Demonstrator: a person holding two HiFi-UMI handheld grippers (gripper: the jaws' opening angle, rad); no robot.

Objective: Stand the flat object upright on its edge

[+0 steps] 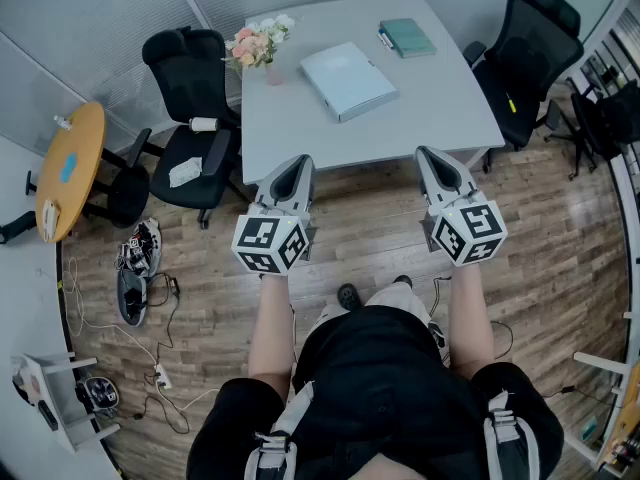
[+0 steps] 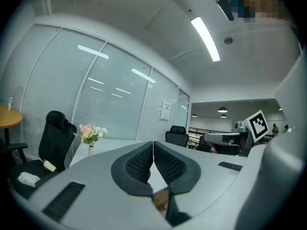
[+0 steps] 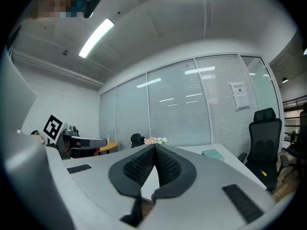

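Note:
A pale blue flat binder (image 1: 347, 79) lies flat in the middle of the grey table (image 1: 430, 108). A smaller teal book (image 1: 406, 37) rests flat near the table's far right corner; the right gripper view shows the teal book (image 3: 213, 153) too. My left gripper (image 1: 300, 162) hovers at the table's near edge, left of centre, shut with nothing in it. My right gripper (image 1: 427, 155) sits level at the near edge further right, also shut and empty. Both stay short of the binder. In the gripper views the left gripper (image 2: 153, 143) and right gripper (image 3: 154, 146) show their pads pressed together.
A vase of flowers (image 1: 258, 46) stands at the table's far left corner. Black office chairs stand left (image 1: 190, 118) and right (image 1: 530, 53) of the table. A round wooden side table (image 1: 68, 168) is at far left. Shoes (image 1: 133, 268) and cables lie on the wood floor.

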